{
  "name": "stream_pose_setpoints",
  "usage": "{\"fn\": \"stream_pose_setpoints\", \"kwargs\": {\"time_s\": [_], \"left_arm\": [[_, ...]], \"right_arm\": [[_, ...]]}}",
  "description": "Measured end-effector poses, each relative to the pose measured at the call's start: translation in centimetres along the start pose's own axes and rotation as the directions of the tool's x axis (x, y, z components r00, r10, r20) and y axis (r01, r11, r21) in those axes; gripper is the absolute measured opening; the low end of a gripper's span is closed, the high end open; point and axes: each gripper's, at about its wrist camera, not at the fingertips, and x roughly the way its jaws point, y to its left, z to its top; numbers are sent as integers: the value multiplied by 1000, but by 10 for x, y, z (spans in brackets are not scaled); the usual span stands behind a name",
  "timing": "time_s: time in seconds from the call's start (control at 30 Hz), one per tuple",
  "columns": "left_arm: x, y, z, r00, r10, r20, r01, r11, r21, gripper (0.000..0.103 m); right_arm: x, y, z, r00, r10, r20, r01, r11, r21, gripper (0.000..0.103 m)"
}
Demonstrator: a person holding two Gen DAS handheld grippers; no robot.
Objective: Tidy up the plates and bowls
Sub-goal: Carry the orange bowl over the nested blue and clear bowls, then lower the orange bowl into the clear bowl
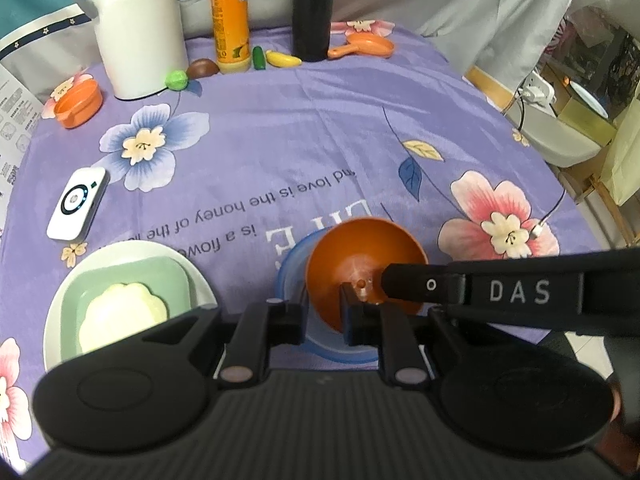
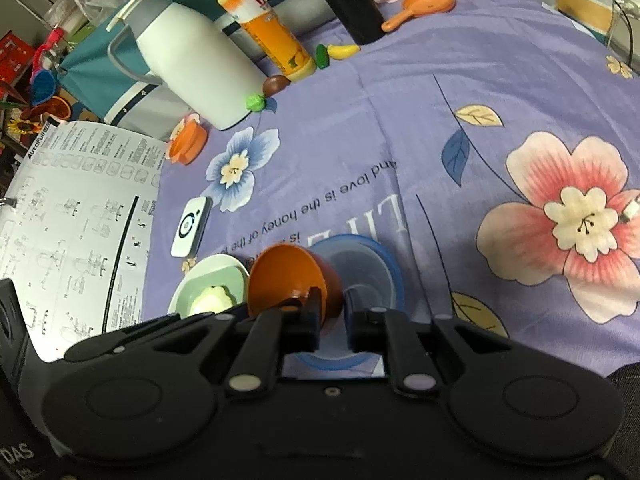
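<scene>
Your right gripper (image 2: 330, 326) pinches the orange bowl (image 2: 288, 280) by its rim, tilted over the blue plate (image 2: 384, 264), your left gripper (image 1: 324, 320) apparently open beside it; the bowl looks light, stiff plastic, likely slippery, so grip the rim.

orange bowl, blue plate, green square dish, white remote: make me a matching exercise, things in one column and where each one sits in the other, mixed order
Things:
1. orange bowl
2. blue plate
3. green square dish
4. white remote

Places:
A. flat on the purple cloth, under the tilted bowl
B. inside a white plate, with a pale scalloped piece in it
C. alone on the cloth, beside the blue flower
D. tilted, its wall between the right gripper's fingers

Pairs: 1-D, 2-A, 3-B, 4-C
</scene>
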Motion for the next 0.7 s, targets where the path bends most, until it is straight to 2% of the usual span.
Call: {"fn": "stream_pose_setpoints", "kwargs": {"time_s": [0.2, 0.27, 0.3, 0.33, 0.37, 0.4, 0.43, 0.47, 0.5, 0.53, 0.57, 0.6, 0.63, 0.7], "left_arm": [[11, -3, -3, 1000, 16, -8, -16, 1000, 19, 17], [13, -3, -4, 1000, 19, -9, -19, 1000, 20, 22], [14, -2, -4, 1000, 21, -9, -21, 1000, 18, 27], [13, -1, -3, 1000, 26, -4, -26, 1000, 15, 43], [12, -1, -2, 999, 38, 6, -38, 999, 12, 54], [9, 0, -2, 998, 59, 24, -60, 998, 14, 59], [6, 2, -1, 997, 65, 39, -66, 998, 15, 71], [3, 4, 0, 997, 62, 53, -63, 998, 9, 83], [0, 6, 0, 996, 59, 68, -59, 998, 0, 89], [-4, 9, 1, 995, 60, 81, -59, 998, -8, 99], [-7, 12, 0, 993, 64, 96, -62, 998, -18, 103], [-10, 15, 0, 992, 67, 106, -65, 998, -25, 103], [-13, 18, 0, 992, 67, 111, -64, 997, -31, 103], [-16, 24, -2, 992, 59, 111, -54, 998, -44, 103]], "right_arm": [[7, -4, -1, 1000, -4, -14, 4, 1000, 3, 15], [11, -5, -1, 1000, -9, -17, 9, 1000, 4, 16], [12, -5, -1, 1000, -12, -18, 12, 1000, 4, 20], [14, -5, -1, 1000, -17, -18, 17, 1000, 3, 25], [14, -5, -1, 1000, -21, -12, 21, 1000, -2, 35], [12, -4, 0, 1000, -23, -3, 23, 1000, -8, 44], [9, -3, 0, 999, -32, 14, 33, 999, -17, 50], [6, -2, 2, 999, -40, 31, 40, 999, -28, 66], [3, -1, 3, 998, -38, 46, 39, 999, -35, 80], [0, 0, 4, 998, -29, 58, 32, 999, -37, 84], [-3, 1, 5, 997, -22, 71, 25, 999, -43, 91], [-5, 3, 6, 996, -22, 82, 26, 998, -53, 99], [-7, 4, 7, 996, -25, 87, 30, 998, -59, 103], [-10, 6, 7, 995, -25, 97, 32, 997, -71, 103]]}}
